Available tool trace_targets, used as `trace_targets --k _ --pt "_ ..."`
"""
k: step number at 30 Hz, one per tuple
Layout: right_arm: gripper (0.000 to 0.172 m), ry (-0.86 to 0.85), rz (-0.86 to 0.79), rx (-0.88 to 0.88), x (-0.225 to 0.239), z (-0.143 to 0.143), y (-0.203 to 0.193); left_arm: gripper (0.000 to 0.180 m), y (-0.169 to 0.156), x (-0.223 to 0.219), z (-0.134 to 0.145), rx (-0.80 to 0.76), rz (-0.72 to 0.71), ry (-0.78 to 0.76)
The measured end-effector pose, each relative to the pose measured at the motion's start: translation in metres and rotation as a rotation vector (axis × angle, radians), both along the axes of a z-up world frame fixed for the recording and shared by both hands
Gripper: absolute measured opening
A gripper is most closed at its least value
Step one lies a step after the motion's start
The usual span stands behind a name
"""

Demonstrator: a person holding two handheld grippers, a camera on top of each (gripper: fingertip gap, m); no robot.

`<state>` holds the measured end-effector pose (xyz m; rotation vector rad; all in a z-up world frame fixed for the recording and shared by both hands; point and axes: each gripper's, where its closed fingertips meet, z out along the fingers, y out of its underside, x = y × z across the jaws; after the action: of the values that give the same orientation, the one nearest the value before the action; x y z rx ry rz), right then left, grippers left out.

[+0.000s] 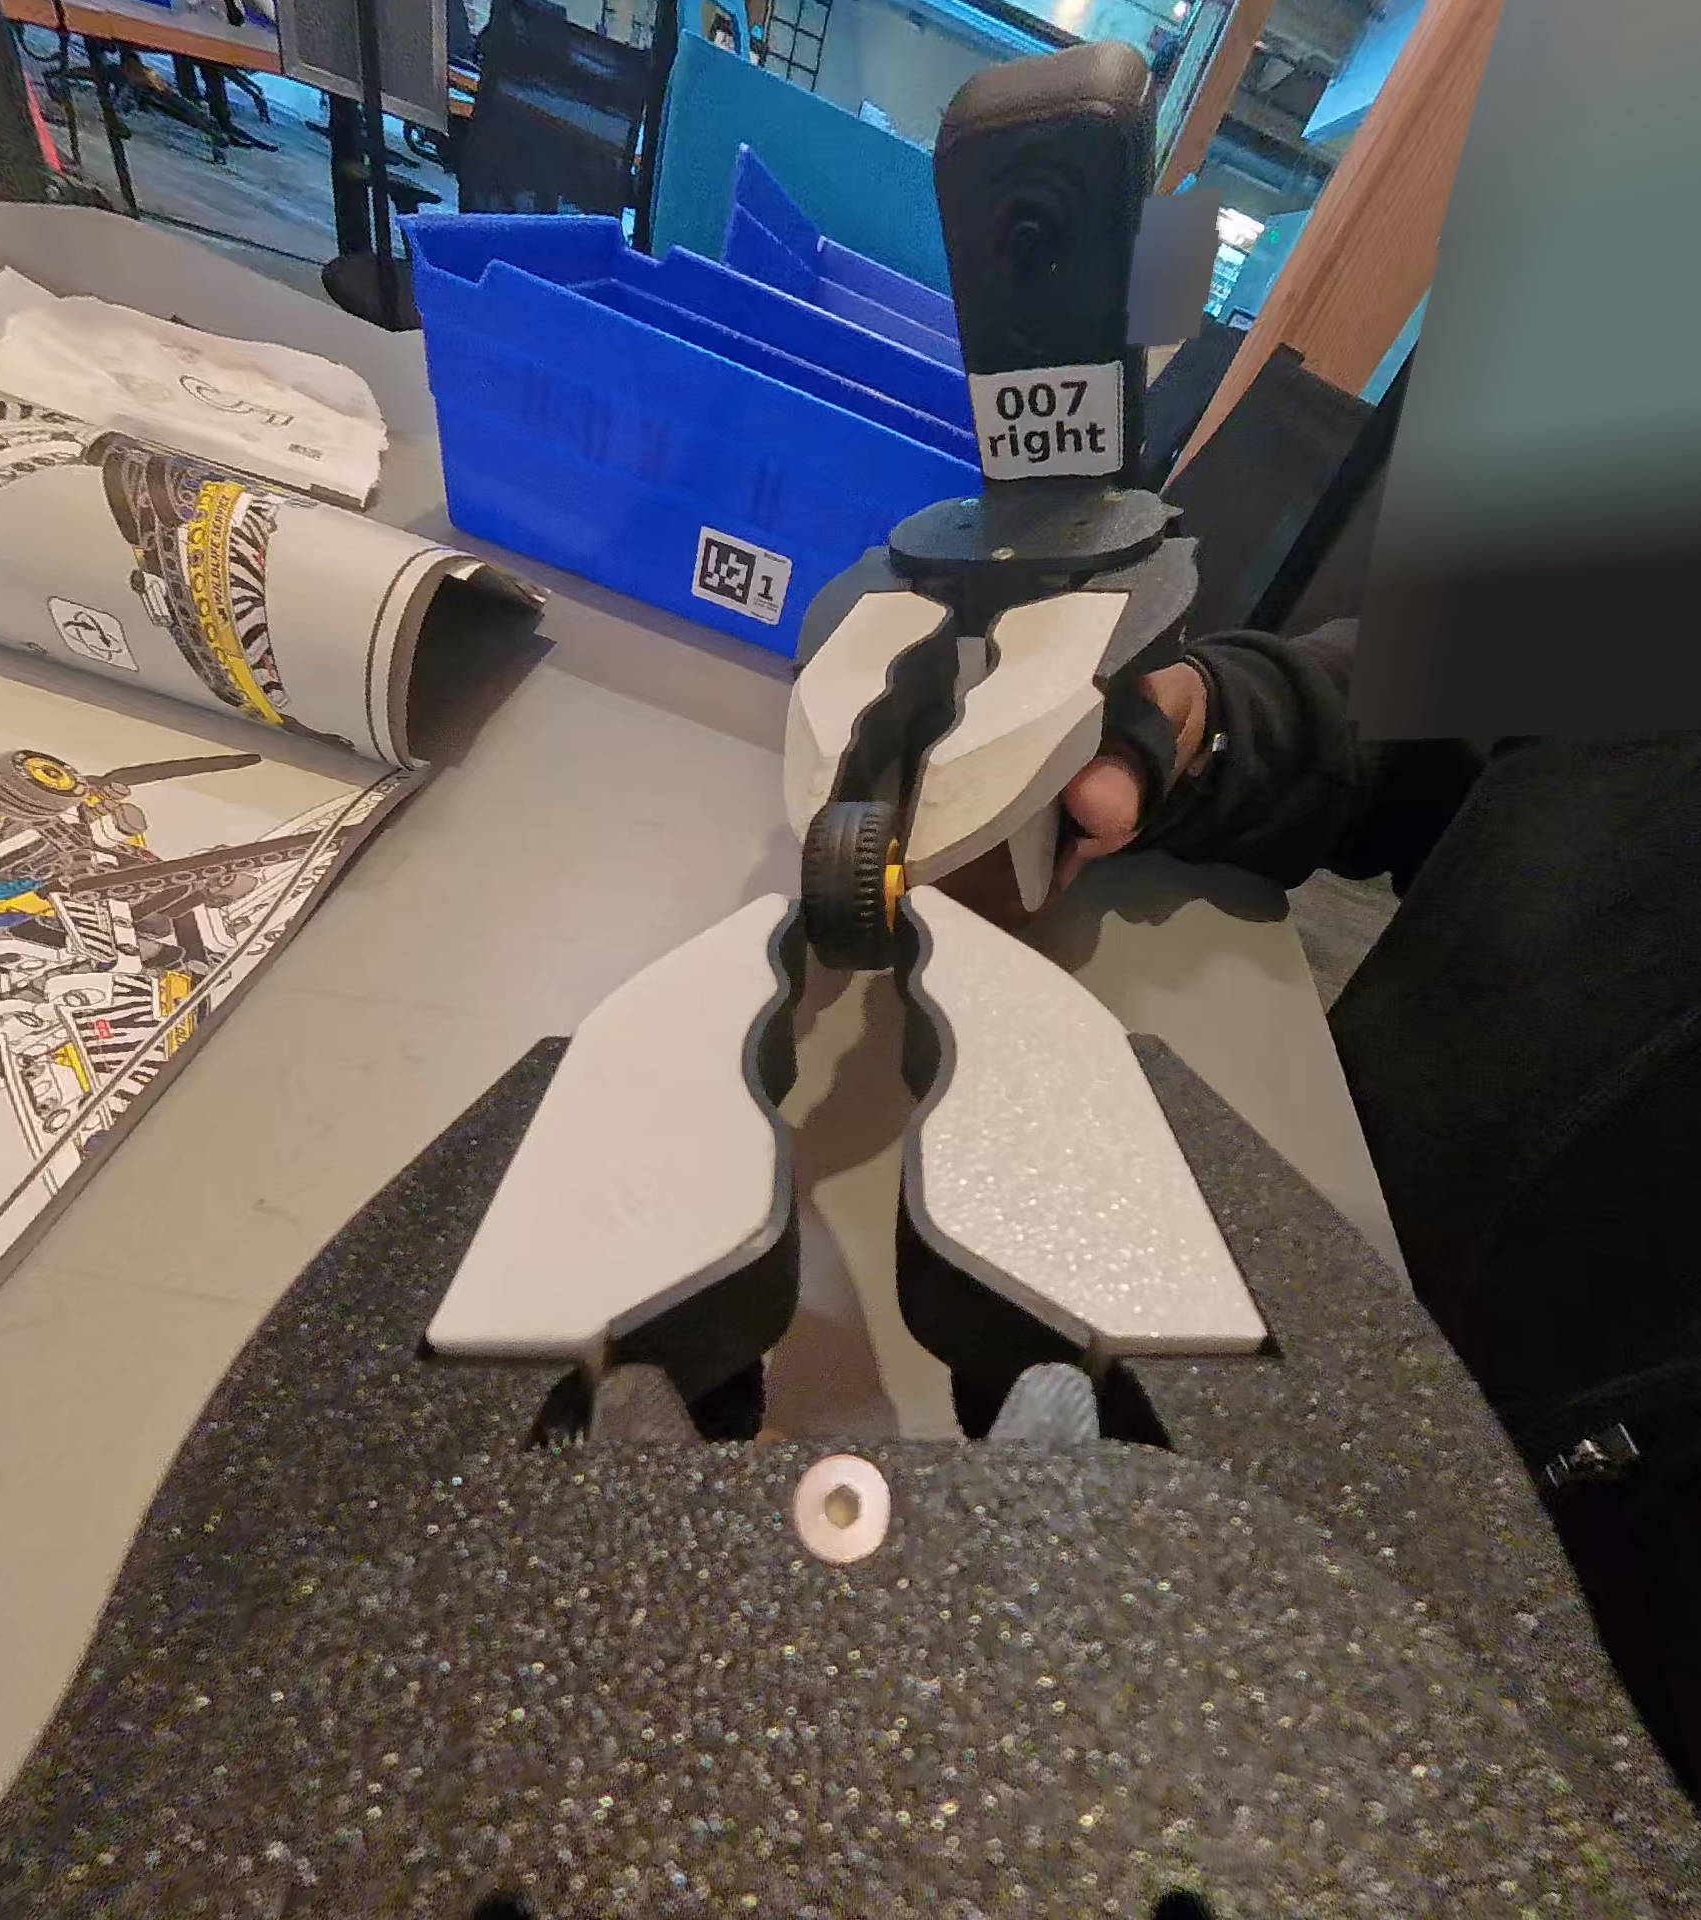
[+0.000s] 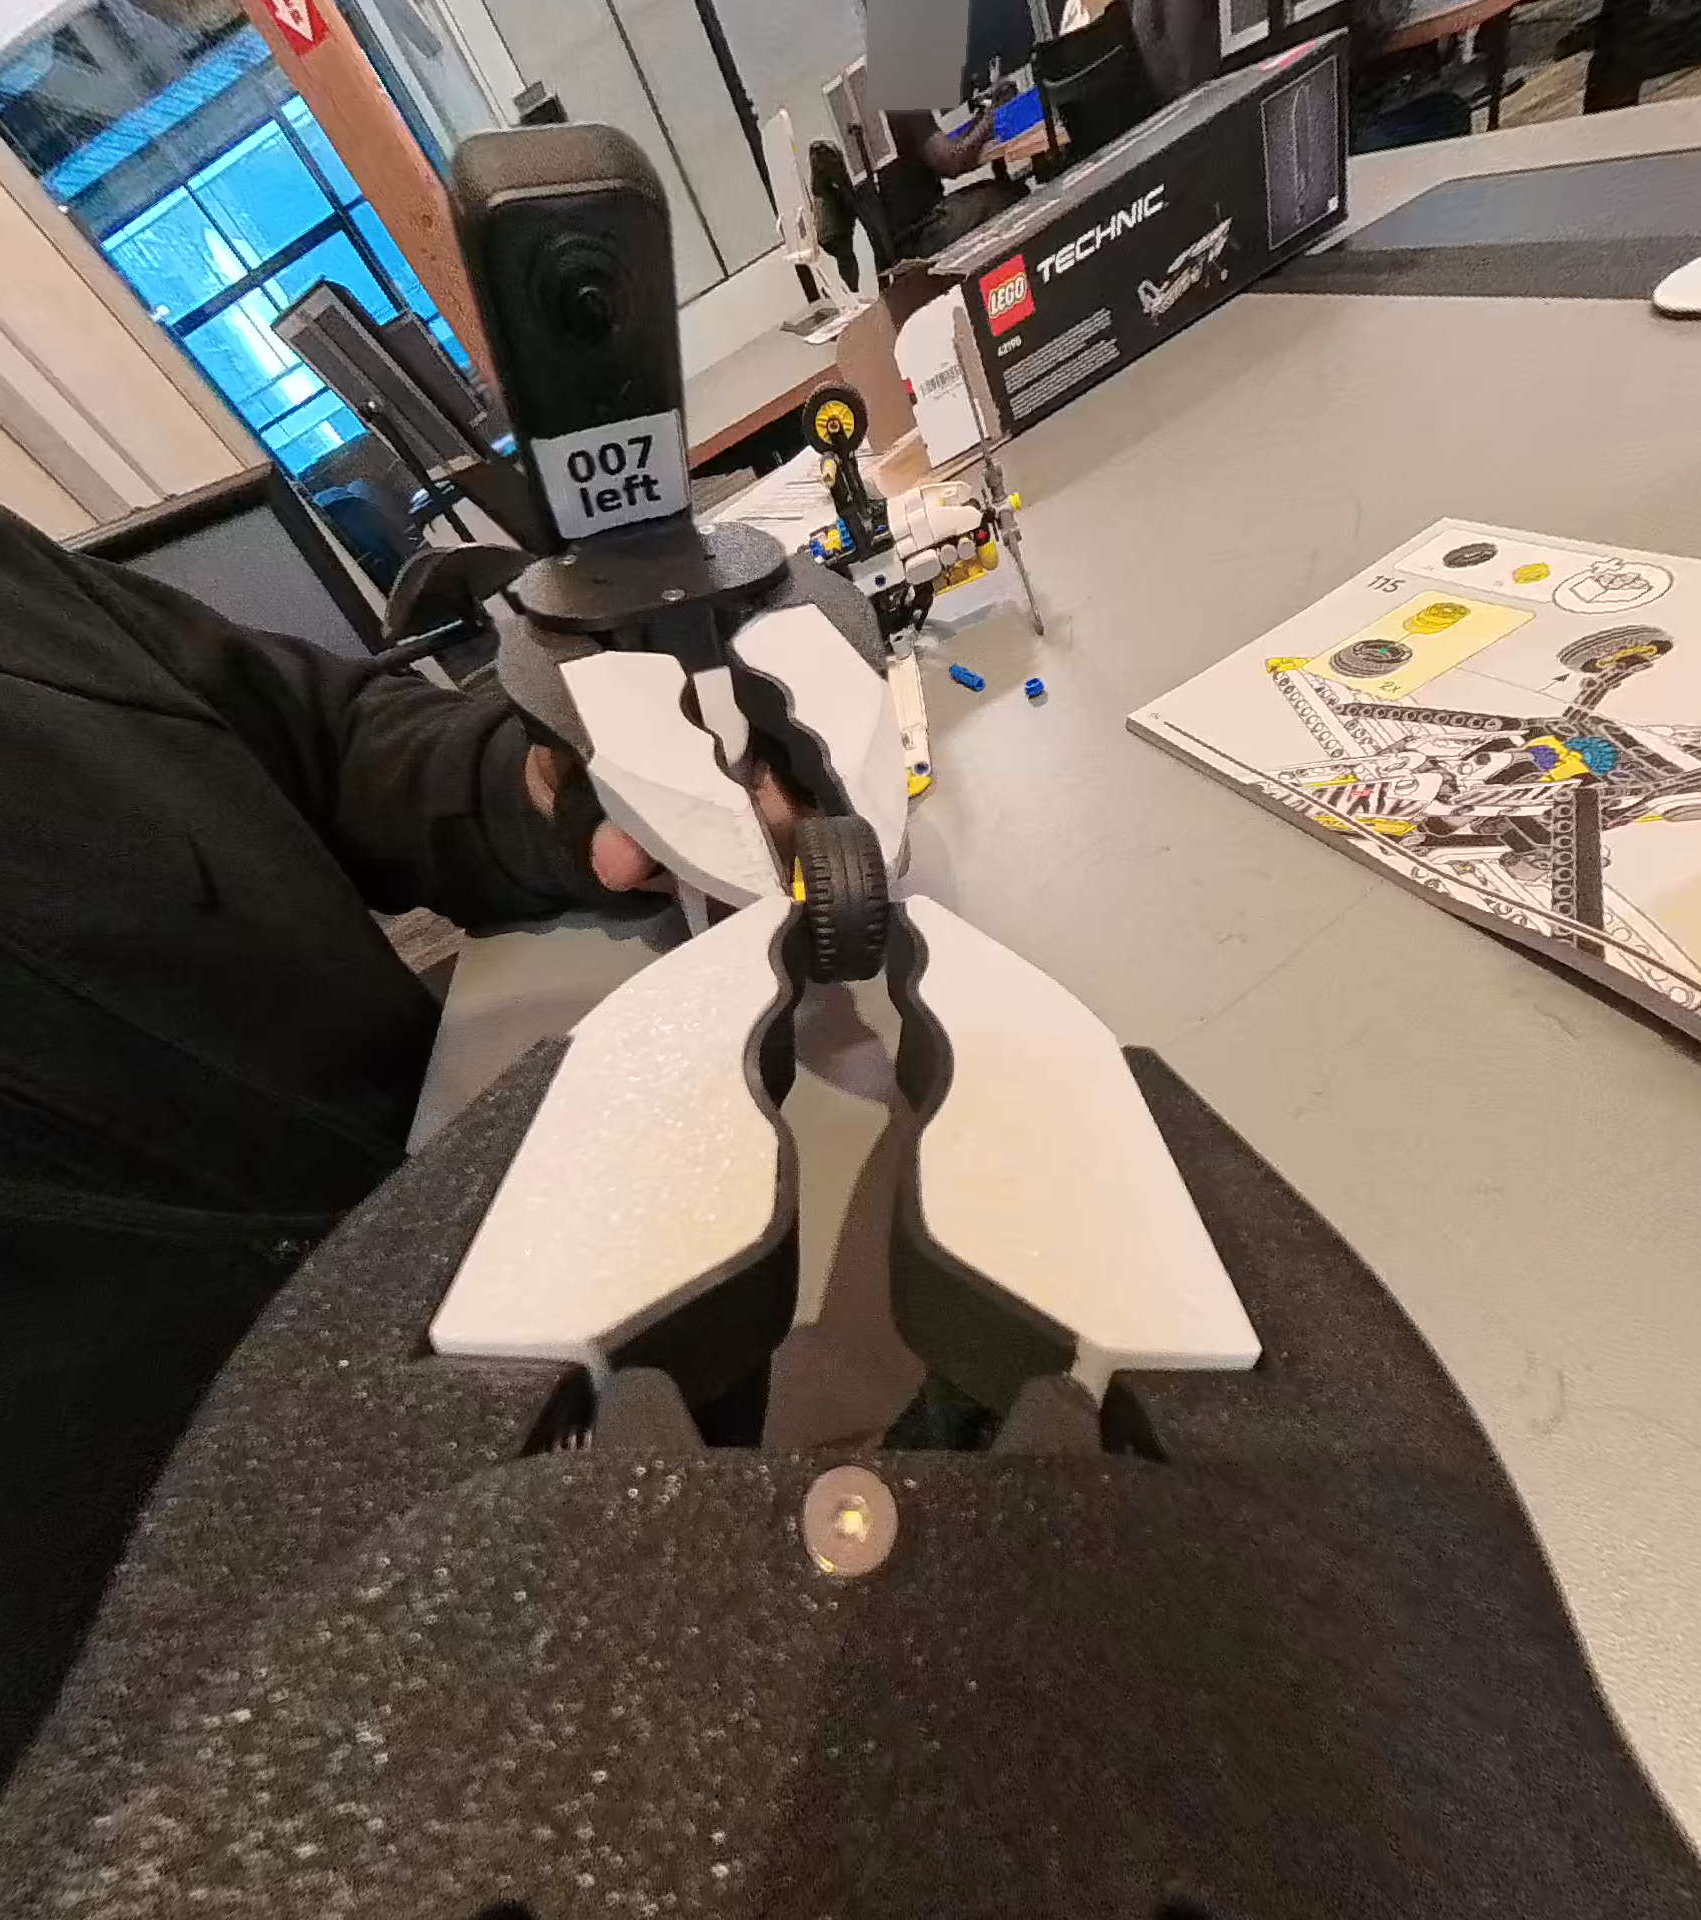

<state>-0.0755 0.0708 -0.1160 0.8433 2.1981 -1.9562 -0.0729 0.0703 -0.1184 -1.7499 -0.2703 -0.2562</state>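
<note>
A small black tyre with a yellow hub (image 1: 851,899) is held above the grey table (image 1: 534,883), between the tips of both grippers. My left gripper (image 1: 851,914) comes from below in the left wrist view and its pads press on the wheel's two sides, the yellow hub against the right pad. My right gripper (image 1: 867,821) meets it from the far side and is shut on the same wheel. In the right wrist view the wheel (image 2: 846,904) sits between my right gripper's tips (image 2: 851,920), with my left gripper (image 2: 835,831) opposite. A gloved hand (image 1: 1168,748) holds the far gripper.
A blue bin (image 1: 617,436) stands behind the grippers. An open instruction booklet (image 1: 98,831) lies at the left and shows in the right wrist view (image 2: 1500,748). A part-built brick model (image 2: 908,540), two small blue pieces (image 2: 967,677) and a black box (image 2: 1137,281) lie farther off. Only a small space, under 4 cm, lies between the two pairs of fingers.
</note>
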Motion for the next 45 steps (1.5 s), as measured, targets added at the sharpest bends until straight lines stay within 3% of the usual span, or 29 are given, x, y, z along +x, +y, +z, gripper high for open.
trace_targets --k 24,29,41,45 --pt "0.022 0.006 0.038 0.006 0.006 0.0 -0.003 0.014 -0.001 0.003 0.001 0.02 -0.041 -0.064" --pt "0.017 0.023 0.04 0.015 0.007 -0.001 -0.004 0.014 0.0 0.008 0.0 0.007 -0.063 -0.054" --pt "0.016 0.054 -0.095 0.114 -0.008 -0.011 0.001 0.015 0.001 -0.007 -0.01 -0.083 0.131 0.069" --pt "0.016 0.03 -0.087 0.091 -0.007 -0.01 0.001 0.015 0.001 -0.006 -0.01 -0.077 0.135 0.086"
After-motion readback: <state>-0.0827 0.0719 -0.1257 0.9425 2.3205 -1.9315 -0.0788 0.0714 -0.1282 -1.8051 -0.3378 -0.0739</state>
